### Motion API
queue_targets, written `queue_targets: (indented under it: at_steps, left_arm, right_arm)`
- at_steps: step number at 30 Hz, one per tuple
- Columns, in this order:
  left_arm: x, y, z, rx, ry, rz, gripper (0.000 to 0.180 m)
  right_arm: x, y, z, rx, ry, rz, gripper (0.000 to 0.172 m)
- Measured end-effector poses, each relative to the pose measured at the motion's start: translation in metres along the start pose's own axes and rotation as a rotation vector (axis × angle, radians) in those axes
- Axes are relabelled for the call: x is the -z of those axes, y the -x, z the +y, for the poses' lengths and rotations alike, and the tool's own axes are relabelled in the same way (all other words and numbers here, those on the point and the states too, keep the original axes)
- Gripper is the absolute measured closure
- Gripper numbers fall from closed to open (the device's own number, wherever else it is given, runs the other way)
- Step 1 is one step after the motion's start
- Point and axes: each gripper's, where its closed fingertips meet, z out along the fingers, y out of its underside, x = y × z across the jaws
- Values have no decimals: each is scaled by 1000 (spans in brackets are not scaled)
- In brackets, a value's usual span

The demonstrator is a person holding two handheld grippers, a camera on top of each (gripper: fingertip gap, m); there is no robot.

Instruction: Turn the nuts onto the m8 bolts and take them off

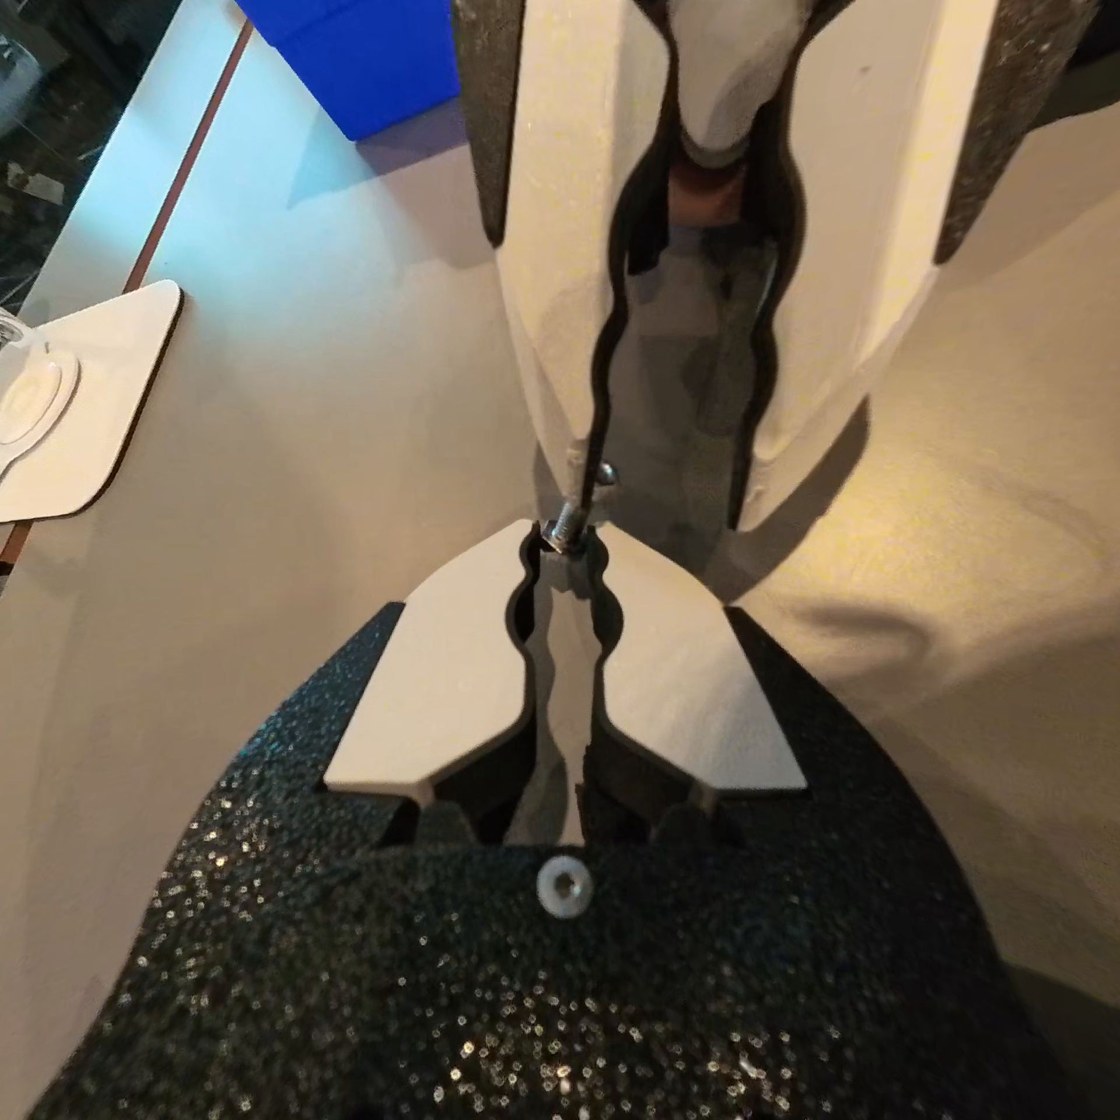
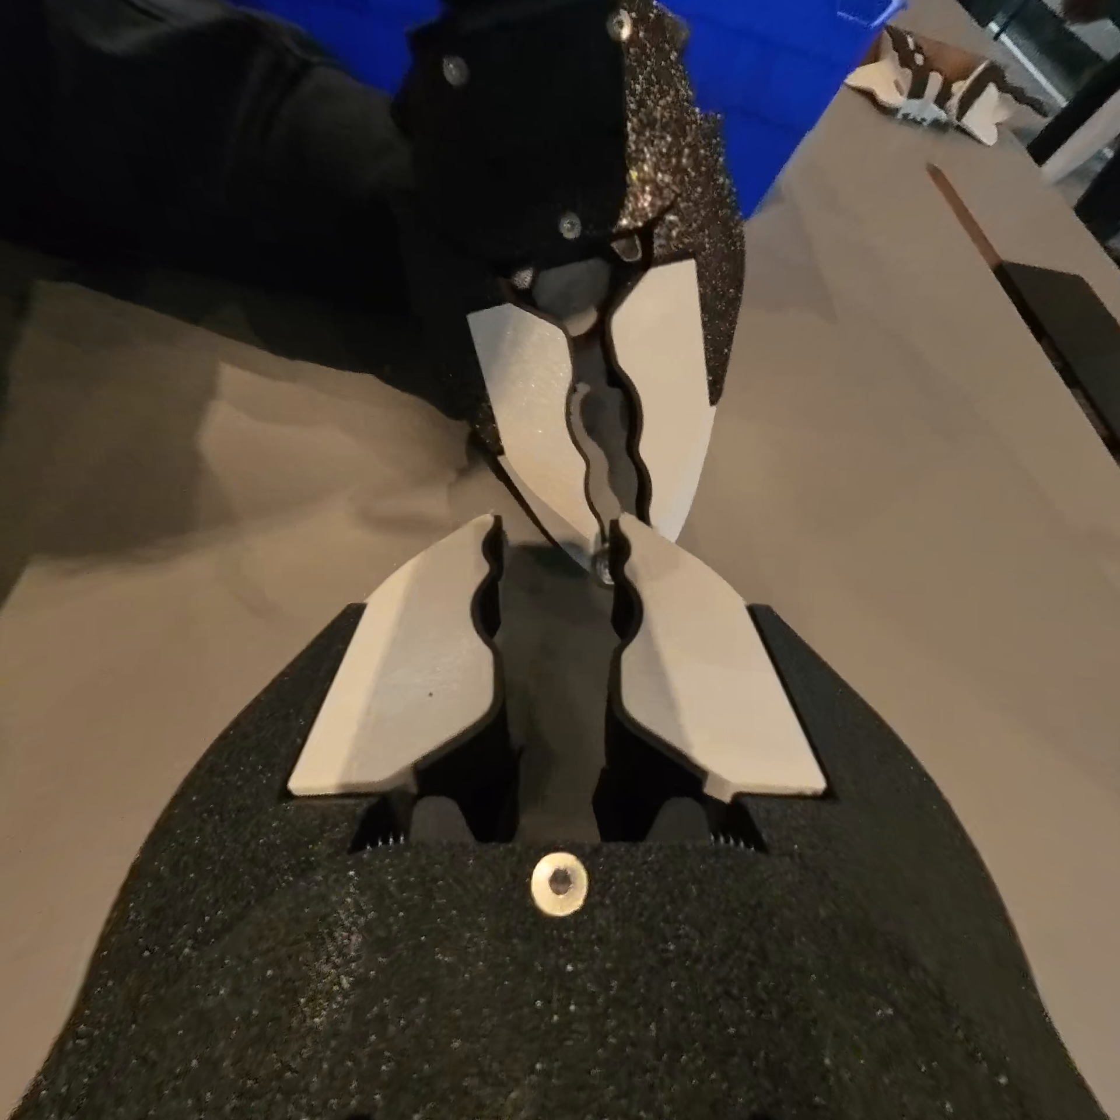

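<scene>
Your left gripper [image 1: 563, 536] has its two white fingers [image 1: 466, 606] drawn narrow, and at their tips they pinch a silver nut [image 1: 553, 536] with a threaded bolt [image 1: 566, 512] running through it. The bolt's shank slants up and away from those tips, and its rounded head [image 1: 608, 474] shows just beyond, beside the nearer finger of the other tool. The pads look pressed to the nut's flats on both sides, though motion blur and the close angle make the right-hand contact hard to confirm.

Your right gripper [image 2: 557, 533] stands tip to tip with the left one, coming in from the opposite side. Its fingers are parted wider, with a clear dark gap between them. From its own camera, only the right-hand fingertip [image 2: 630, 545] sits against the small silver end of the bolt [image 2: 604, 566]; the left-hand fingertip [image 2: 479, 539] is well clear of it. So that tool is open around the bolt's end, not clamped on it.

Both tools hover low over the pale tabletop [image 1: 273, 424], and the nut and bolt hang in the air between the two sets of tips, above the table.

Farther back on the table sits a blue bin [image 1: 363, 66]. Off to the left side a white square board [image 1: 91, 412] lies flat near the table edge, carrying a clear round piece [image 1: 36, 394]. A dark sleeve [image 2: 182, 151] reaches in behind the left tool in the right camera's view.
</scene>
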Motion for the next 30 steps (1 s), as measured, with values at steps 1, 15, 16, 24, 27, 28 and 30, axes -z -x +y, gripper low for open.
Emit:
queue_targets:
  at_steps: [1, 15, 16, 24, 27, 28, 30]
  left_arm:
    - [0, 0, 0, 1, -3, -1, 167]
    - [0, 0, 0, -5, 4, 1, 167]
    - [0, 0, 0, -2, 5, 2, 167]
    - [0, 1, 0, -1, 2, -2, 167]
    - [0, 1, -1, 1, -1, -4, 167]
    - [0, 1, -1, 2, -1, -4, 167]
    - [0, 2, -1, 1, -2, -4, 167]
  right_arm:
    - [1, -3, 1, 1, 4, 16, 139]
    - [-2, 8, 0, 8, -1, -47, 139]
    - [-2, 8, 0, 23, 4, -35, 139]
    - [11, -24, 12, -128, 37, 73, 148]
    - [10, -23, 18, -258, 48, 18, 150]
    - [9, -22, 18, -305, 40, -12, 150]
    - [7, -18, 17, -372, 25, -66, 148]
